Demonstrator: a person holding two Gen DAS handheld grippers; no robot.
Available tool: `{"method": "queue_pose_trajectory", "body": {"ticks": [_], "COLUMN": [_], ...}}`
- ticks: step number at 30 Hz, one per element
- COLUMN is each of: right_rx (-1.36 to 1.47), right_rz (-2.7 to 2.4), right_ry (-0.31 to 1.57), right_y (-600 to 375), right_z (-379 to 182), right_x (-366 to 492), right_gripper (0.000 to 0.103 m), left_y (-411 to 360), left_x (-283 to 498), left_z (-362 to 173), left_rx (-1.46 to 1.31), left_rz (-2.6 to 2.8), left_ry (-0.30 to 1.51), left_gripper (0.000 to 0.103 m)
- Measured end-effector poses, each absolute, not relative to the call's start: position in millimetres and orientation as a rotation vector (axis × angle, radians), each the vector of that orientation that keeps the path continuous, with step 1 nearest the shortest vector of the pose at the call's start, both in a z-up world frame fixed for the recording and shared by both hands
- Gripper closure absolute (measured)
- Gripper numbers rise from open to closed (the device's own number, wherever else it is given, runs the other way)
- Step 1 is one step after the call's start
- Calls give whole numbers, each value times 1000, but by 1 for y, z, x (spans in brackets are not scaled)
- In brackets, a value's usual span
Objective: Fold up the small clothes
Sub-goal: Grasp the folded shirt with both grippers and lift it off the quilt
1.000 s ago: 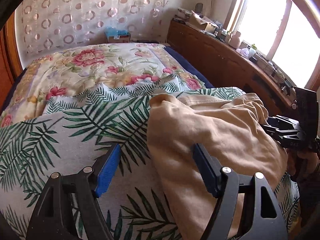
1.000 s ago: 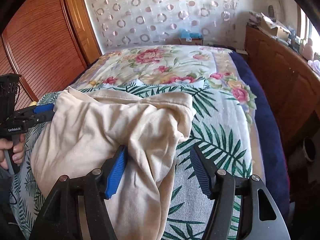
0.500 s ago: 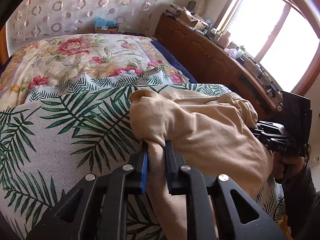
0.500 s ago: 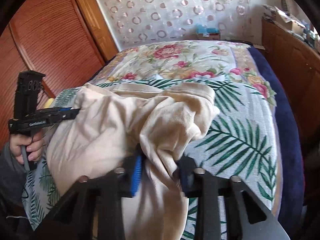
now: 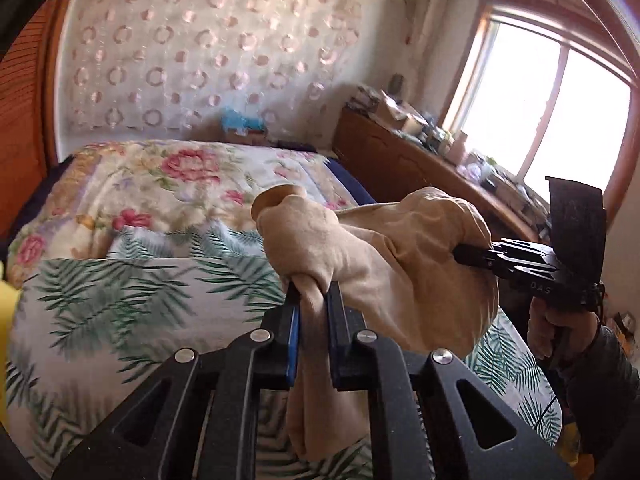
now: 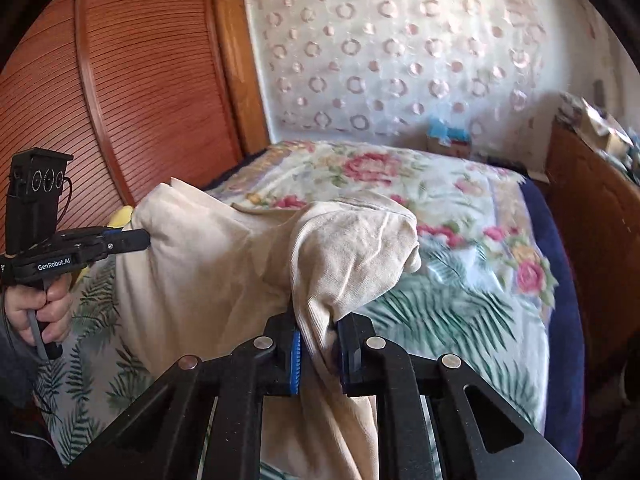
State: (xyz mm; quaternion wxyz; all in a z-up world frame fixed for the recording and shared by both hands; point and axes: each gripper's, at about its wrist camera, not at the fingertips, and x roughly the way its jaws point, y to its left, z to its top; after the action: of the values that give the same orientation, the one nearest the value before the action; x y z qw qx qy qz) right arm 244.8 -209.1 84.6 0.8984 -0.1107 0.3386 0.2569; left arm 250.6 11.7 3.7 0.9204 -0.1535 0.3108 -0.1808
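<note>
A beige garment point(image 5: 372, 256) hangs bunched between both grippers, lifted above the bed. My left gripper point(image 5: 314, 300) is shut on one edge of it, with cloth draping down between the fingers. My right gripper point(image 6: 320, 328) is shut on the other edge of the same garment point(image 6: 224, 264). The right gripper shows at the right of the left wrist view point(image 5: 472, 254). The left gripper shows at the left of the right wrist view point(image 6: 138, 239). The garment's lower part is hidden behind the gripper bodies.
The bed point(image 5: 120, 292) has a palm-leaf sheet in front and a floral quilt point(image 6: 372, 172) behind. A wooden sideboard point(image 5: 404, 160) with clutter runs along the right under the window. A slatted wooden wardrobe point(image 6: 120, 100) stands on the left. A yellow thing point(image 6: 120, 216) lies by the bed's left edge.
Both grippers closed on the beige garment's edges and lifted it off the bed. The cloth now hangs stretched between them.
</note>
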Motion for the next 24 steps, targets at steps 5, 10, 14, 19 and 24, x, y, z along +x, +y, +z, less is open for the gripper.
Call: {"method": "queue_pose_trajectory", "body": {"ticks": [5, 10, 14, 19, 24], "right_rx": [-295, -411, -515, -611, -637], "right_rz": [663, 806, 876, 951, 975], "right_ry": [654, 625, 665, 670, 686], "right_y": [-150, -68, 3, 66, 98], "right_z": [88, 75, 57, 33, 18], "right_x": [269, 312, 346, 376, 400], "right_gripper": [89, 89, 90, 90, 90], "left_y": [73, 135, 168, 188, 192], "left_x": [219, 183, 163, 159, 152], "left_z": [-5, -27, -48, -76, -88], "left_rx": [-366, -419, -489, -526, -529], "left_rz": [-216, -13, 91, 175, 190], "left_ry": [602, 604, 606, 651, 671], "left_gripper": [91, 91, 91, 91, 91]}}
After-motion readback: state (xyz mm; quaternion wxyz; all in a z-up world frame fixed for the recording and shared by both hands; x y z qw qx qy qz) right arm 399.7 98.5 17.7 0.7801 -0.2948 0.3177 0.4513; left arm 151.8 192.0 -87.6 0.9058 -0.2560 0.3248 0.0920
